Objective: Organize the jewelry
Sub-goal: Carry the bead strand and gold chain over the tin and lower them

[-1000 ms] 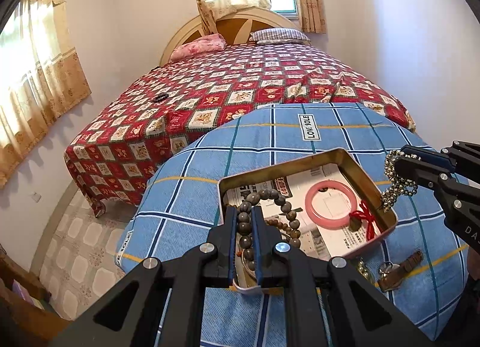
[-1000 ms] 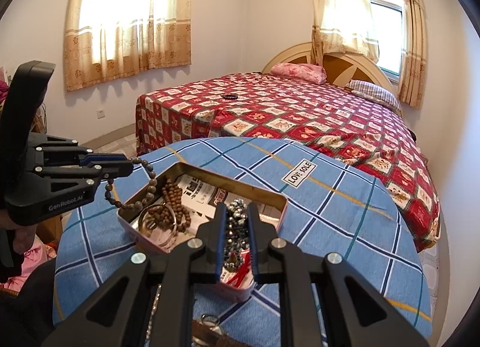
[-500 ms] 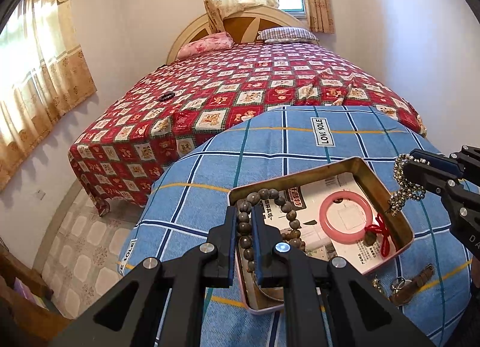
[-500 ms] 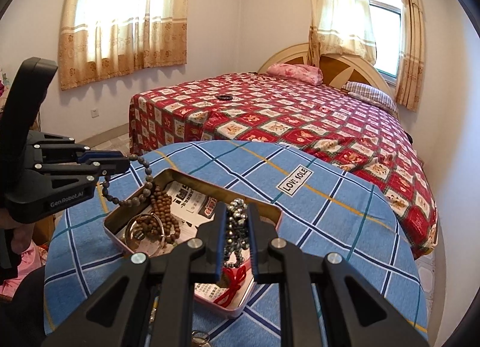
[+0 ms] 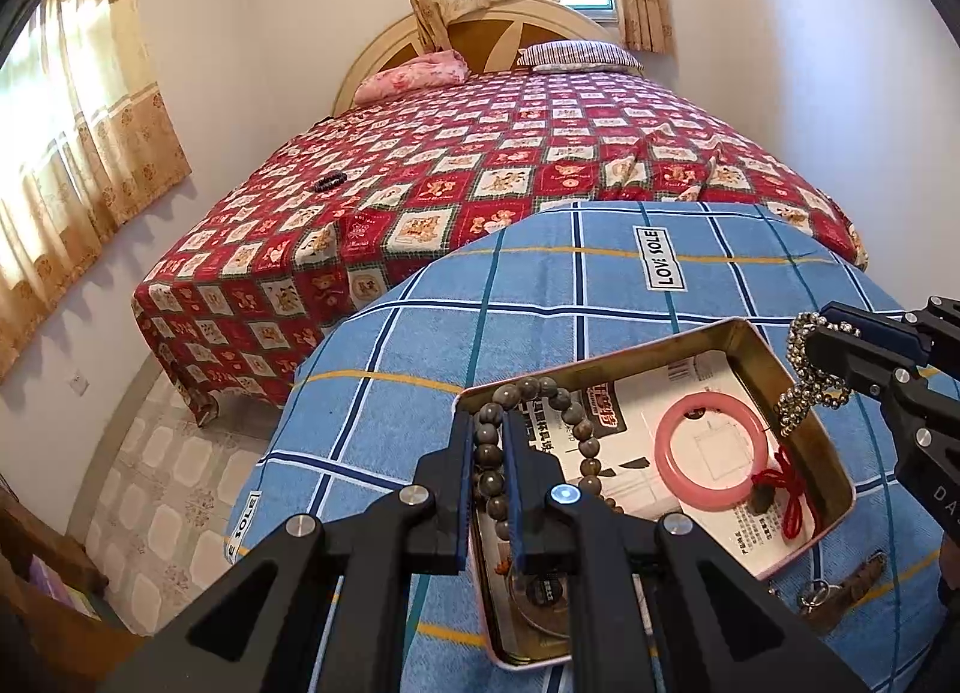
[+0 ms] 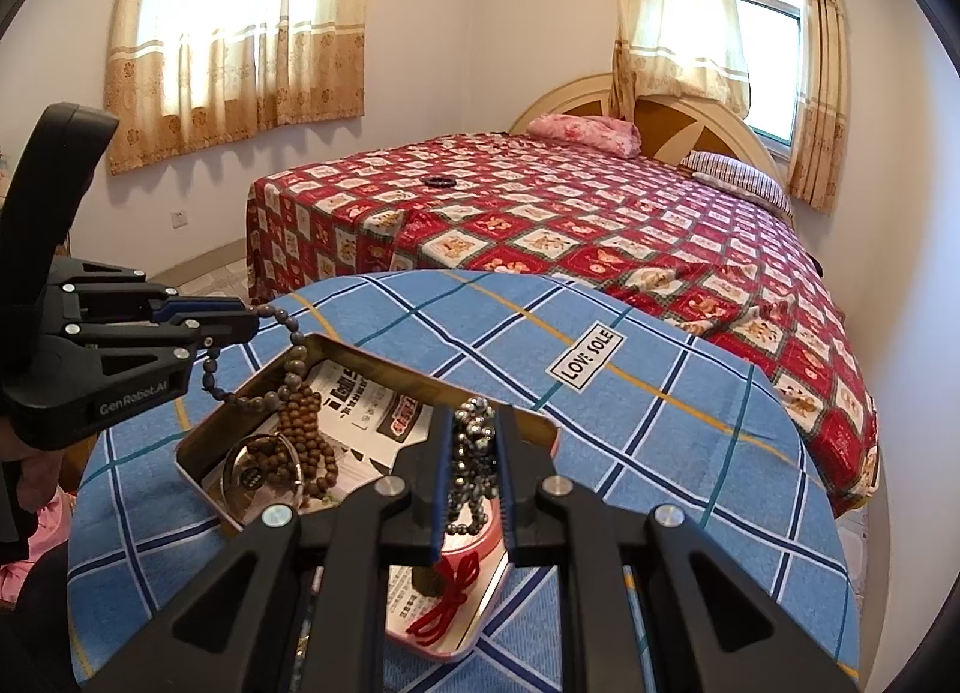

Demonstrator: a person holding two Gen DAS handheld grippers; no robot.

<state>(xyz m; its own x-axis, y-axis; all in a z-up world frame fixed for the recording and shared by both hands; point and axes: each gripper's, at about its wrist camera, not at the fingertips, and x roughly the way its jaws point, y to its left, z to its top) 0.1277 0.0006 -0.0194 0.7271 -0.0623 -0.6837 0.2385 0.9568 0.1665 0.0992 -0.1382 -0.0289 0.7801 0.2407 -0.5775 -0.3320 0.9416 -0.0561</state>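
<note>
Both tools loaded. Left tool (image 5: 489,441) is pinched on the dark bead bracelet (image 5: 543,393); one side of the loop is clamped between the fingers, and the free side arcs out ahead of the tips and to their right, drooping into the tin (image 5: 780,378). Right tool (image 6: 473,441) is pinched on the silver bead chain (image 6: 474,456), which hangs bunched between the fingers, its long axis roughly straight down.

Key relation: the tin sits directly below and slightly ahead of both tools, on the blue checked desk (image 5: 420,333).

- From the left tool, the tin's near-left corner is under the tips and its long axis runs away to the right.
- From the right tool, the chain's lower end hangs over the tin's near-right end, above the pink bangle (image 5: 711,453) and the red cord (image 6: 447,594). Can't tell whether the chain's end touches anything.
- The brown bead string (image 6: 303,441) and a round metal piece (image 6: 255,474) fill the tin's end under the left tool. Bare paper liner is mid-tin, between the two tools.

My read: both pieces need only a short drop. The right tool is more squarely over the tin; the left is at its edge, so the bracelet may hang up on the rim if freed here. I'd shift the left tool right, toward mid-tin, first.

Keys and a strap (image 5: 840,588) lie on the desk outside the tin, on the right tool's side, not yet sorted.
</note>
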